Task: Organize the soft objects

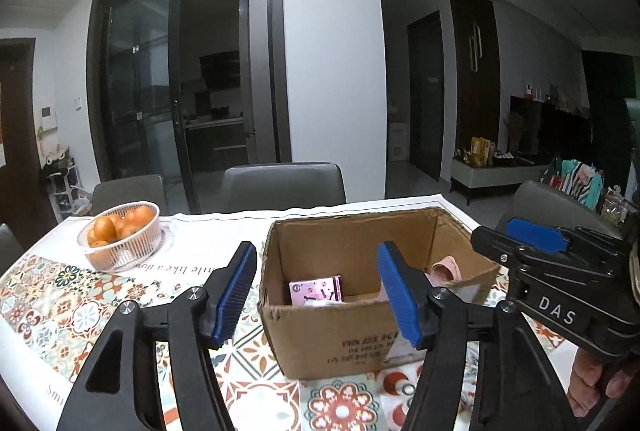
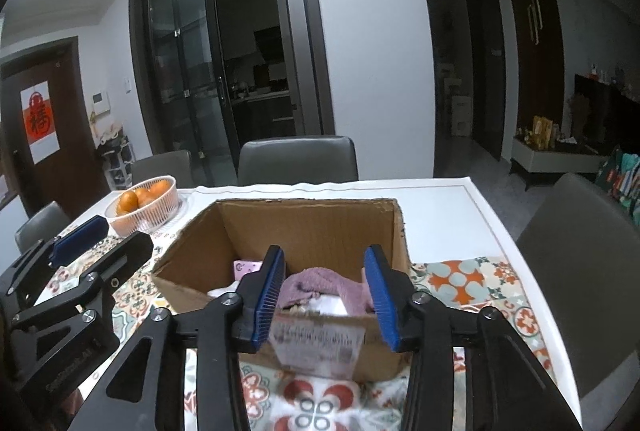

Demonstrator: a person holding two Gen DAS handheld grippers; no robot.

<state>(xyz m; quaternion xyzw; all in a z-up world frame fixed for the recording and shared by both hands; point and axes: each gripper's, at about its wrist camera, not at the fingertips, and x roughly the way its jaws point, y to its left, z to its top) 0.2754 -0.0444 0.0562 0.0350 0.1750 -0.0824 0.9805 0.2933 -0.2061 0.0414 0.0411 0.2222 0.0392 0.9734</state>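
**Both claws spread above the open box, soft things already inside**

An open brown cardboard box stands on the patterned tablecloth of the table, and the soft things lie in its bottom. From the right wrist view a crumpled mauve knitted cloth rests against the near wall, straight ahead of the right gripper, which has its blue-padded jaws spread with nothing pinched between them; the cloth shows through the gap but lies lower, inside the box. Its long side runs roughly across the gripper's line of sight, from one pad toward the other. A small pink printed packet lies flat at the box's left side, and a pale pink folded item sits toward the right wall.

The left gripper is likewise spread and empty, its right pad over the box's opening and its left pad outside the left wall. It looks nearer the pink packet; the right gripper is nearer the mauve cloth. A white ribbed basket of oranges stands well apart, to the left. No loose soft thing shows on the table outside the box, so the sorting appears well along.
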